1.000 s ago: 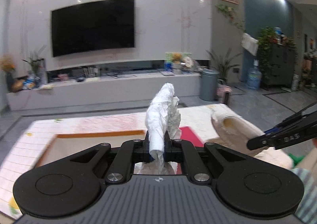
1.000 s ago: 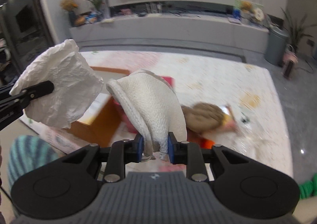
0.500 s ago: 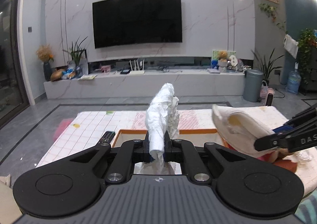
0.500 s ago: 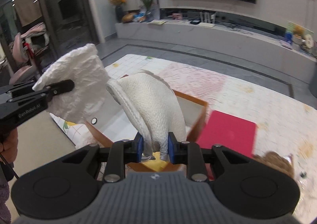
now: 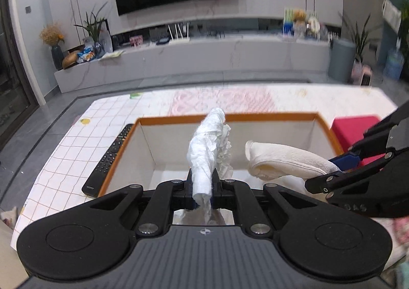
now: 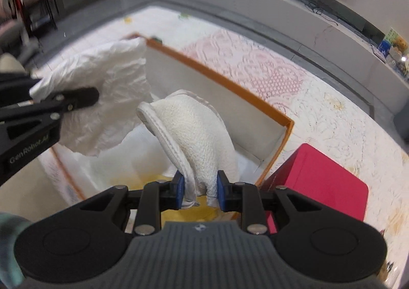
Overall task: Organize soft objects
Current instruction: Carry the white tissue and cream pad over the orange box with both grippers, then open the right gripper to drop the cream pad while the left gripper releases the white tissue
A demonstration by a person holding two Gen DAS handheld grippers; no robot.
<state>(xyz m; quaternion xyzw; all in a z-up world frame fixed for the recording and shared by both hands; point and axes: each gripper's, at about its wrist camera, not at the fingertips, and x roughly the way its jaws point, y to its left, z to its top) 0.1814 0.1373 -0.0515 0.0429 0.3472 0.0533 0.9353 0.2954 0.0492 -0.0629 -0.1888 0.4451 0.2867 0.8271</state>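
Both tongs hang over the orange-rimmed box (image 5: 255,117), left tongs (image 5: 202,188) clamping crumpled tissue (image 5: 208,145), right tongs (image 6: 200,190) apparently a towel (image 6: 196,130).

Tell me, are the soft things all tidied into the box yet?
Not yet. Some white wrapping already lies in the orange-rimmed cardboard box. The left gripper holds crumpled white paper and the right gripper a white terry slipper, both over the box. They must be dropped in.

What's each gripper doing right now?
Left gripper: shut on the crumpled white tissue.
Right gripper: shut on the folded white towel.
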